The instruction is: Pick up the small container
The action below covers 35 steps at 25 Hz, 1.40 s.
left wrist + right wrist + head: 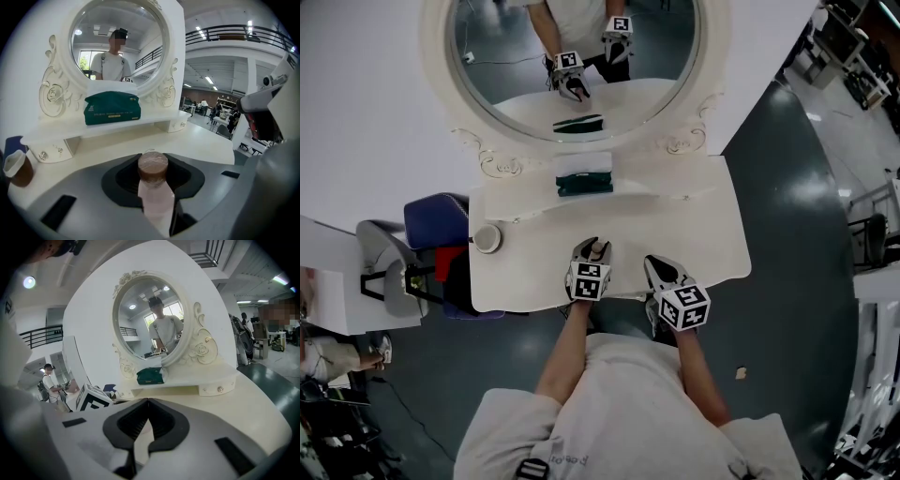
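left gripper [596, 251]: jaws clamped on small container [153, 165], pink body, brown lid | right gripper [147, 401]: jaws together, nothing between | both near front of white vanity table [703, 225]

Open tabletop [698, 234] ahead; shelf [670, 181] behind, cup [487, 238] at left.

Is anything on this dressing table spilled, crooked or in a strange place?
Nothing looks spilled or damaged. The green pack lies flat on the shelf, and the small container sits gripped in the left gripper. Only the cup is a little odd: it stands upright, close to the left edge of the table.
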{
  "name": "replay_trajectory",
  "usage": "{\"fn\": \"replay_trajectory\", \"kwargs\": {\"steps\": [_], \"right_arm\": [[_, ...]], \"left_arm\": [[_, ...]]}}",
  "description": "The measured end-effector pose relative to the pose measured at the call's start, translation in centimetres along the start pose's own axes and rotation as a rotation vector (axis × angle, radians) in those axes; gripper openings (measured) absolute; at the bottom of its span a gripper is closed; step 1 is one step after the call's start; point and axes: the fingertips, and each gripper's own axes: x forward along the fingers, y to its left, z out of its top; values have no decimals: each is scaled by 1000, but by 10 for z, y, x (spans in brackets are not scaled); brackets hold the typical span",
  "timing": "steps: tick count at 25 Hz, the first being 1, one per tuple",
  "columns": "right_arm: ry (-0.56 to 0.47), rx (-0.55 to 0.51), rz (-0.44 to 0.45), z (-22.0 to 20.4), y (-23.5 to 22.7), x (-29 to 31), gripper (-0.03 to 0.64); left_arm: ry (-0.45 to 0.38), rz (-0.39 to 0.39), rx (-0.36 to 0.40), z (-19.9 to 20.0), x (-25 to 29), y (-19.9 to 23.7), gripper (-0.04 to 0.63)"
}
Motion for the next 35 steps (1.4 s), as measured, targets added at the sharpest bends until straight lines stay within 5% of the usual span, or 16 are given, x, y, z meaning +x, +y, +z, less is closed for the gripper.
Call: {"fn": "replay_trajectory", "kwargs": {"steps": [20, 35], "right_arm": [[-6, 31, 17, 4, -4, 5, 17], [9, 30, 50, 3, -10, 8, 17]], "left_arm": [[18, 4, 82, -12, 11, -8, 149], [11, 42, -44, -18, 0, -4, 225]]}}
